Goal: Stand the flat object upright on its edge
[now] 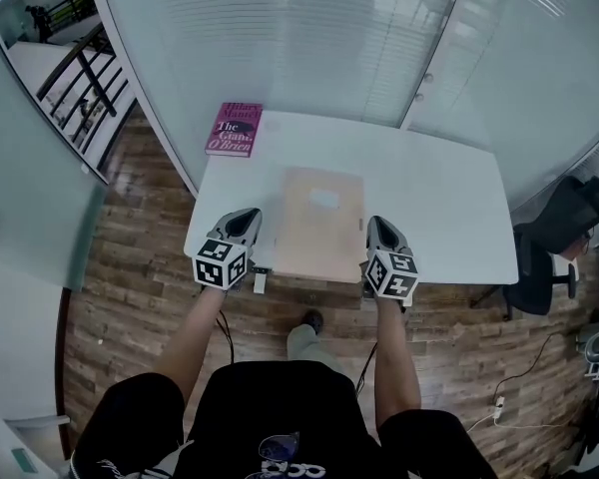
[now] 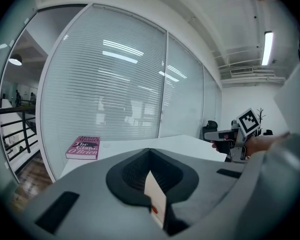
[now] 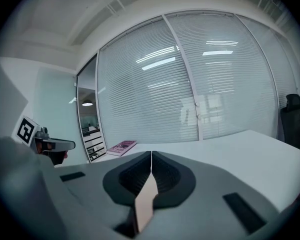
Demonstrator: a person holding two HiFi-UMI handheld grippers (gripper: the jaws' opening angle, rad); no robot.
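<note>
Place: you're standing in an office.
Walls: glass partitions (image 1: 309, 38) with closed blinds surround you.
Furniture: a white tabletop (image 1: 449, 198) sits before you, with a black swivel chair (image 1: 564, 218) at your right.
Floor: wood planks (image 1: 130, 307).
Ceiling: a strip light (image 2: 268, 48).

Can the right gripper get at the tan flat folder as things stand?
Probably yes: the tan folder lies flat on the table right beside the right gripper, nothing between them. Its jaws are shut and would have to open first.

Tan folder (image 1: 319, 223) flat on white table (image 1: 449, 203), pink book (image 1: 235, 129) at far corner
</note>
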